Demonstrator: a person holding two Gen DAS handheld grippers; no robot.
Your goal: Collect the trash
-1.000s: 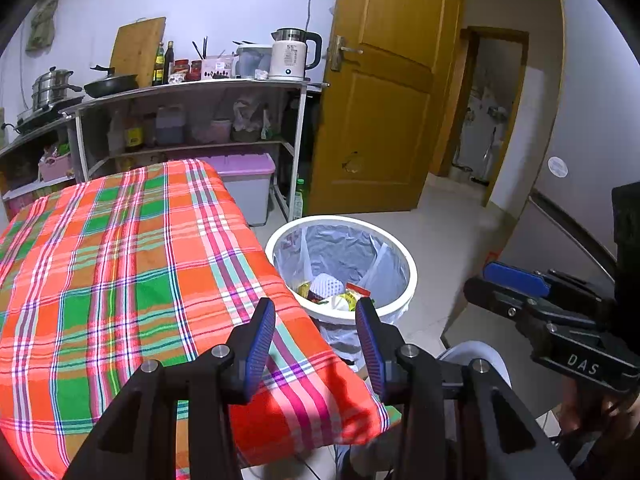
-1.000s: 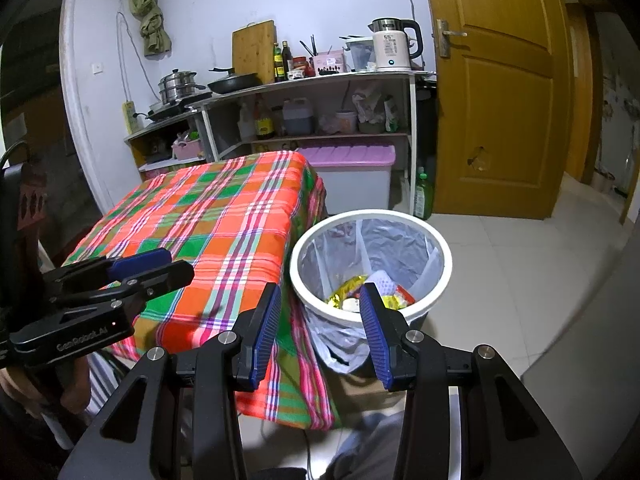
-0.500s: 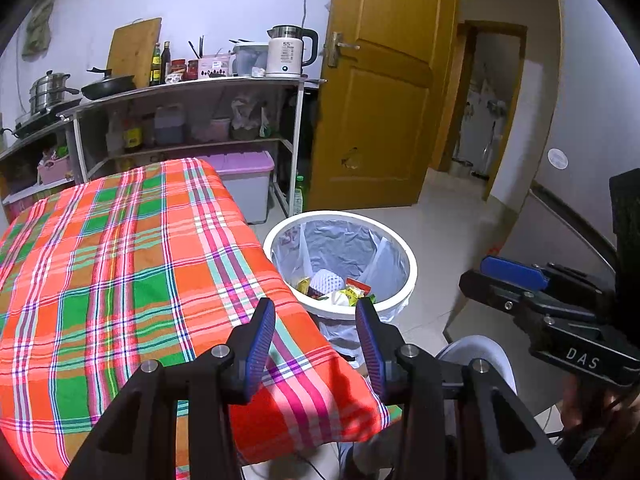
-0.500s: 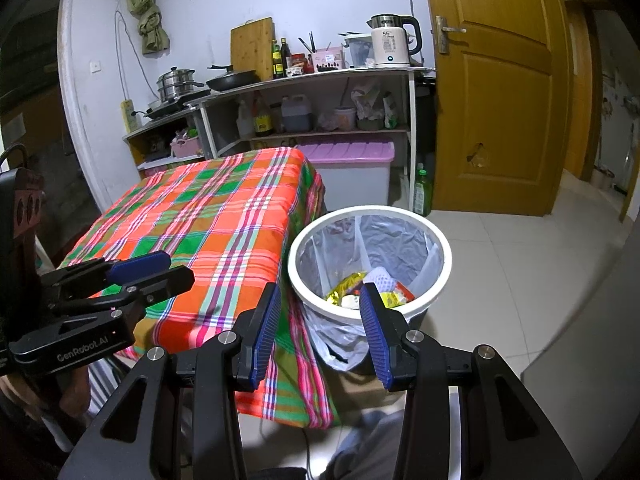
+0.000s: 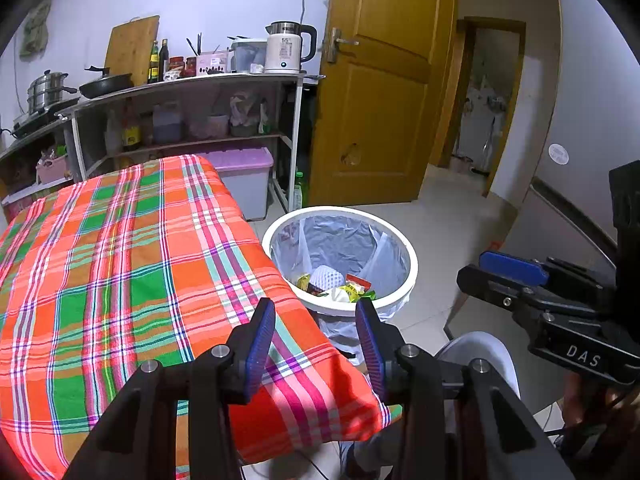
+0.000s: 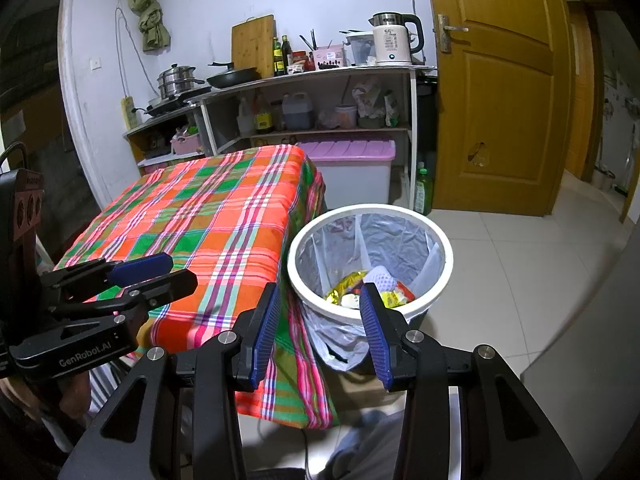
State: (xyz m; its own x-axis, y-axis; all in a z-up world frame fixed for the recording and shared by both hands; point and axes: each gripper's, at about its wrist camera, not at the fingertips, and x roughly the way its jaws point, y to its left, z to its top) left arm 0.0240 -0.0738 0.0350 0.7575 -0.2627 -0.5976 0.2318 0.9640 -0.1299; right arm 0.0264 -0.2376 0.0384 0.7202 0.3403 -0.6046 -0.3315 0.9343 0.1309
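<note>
The left gripper (image 5: 316, 336) hangs over the near corner of the surface (image 5: 120, 264), which is covered with an orange, green and pink plaid cloth; its blue-padded jaws stand wide apart with nothing between them. The right gripper (image 6: 320, 332) is likewise spread wide and holds nothing, poised above the cloth's hanging edge and the near rim of the trash bin (image 6: 440, 300). The bin is white, round and lined with a grey plastic bag, and it stands on the tiled floor (image 6: 500, 264) just beside the surface. The trash (image 6: 372, 284) lies at the bottom of the bin: yellow and red wrappers and a white netted piece. Behind the surface a shelf unit (image 5: 192, 84) carries a white kettle (image 5: 286, 54), a frying pan and bottles, next to a wooden door (image 5: 384, 92).
</note>
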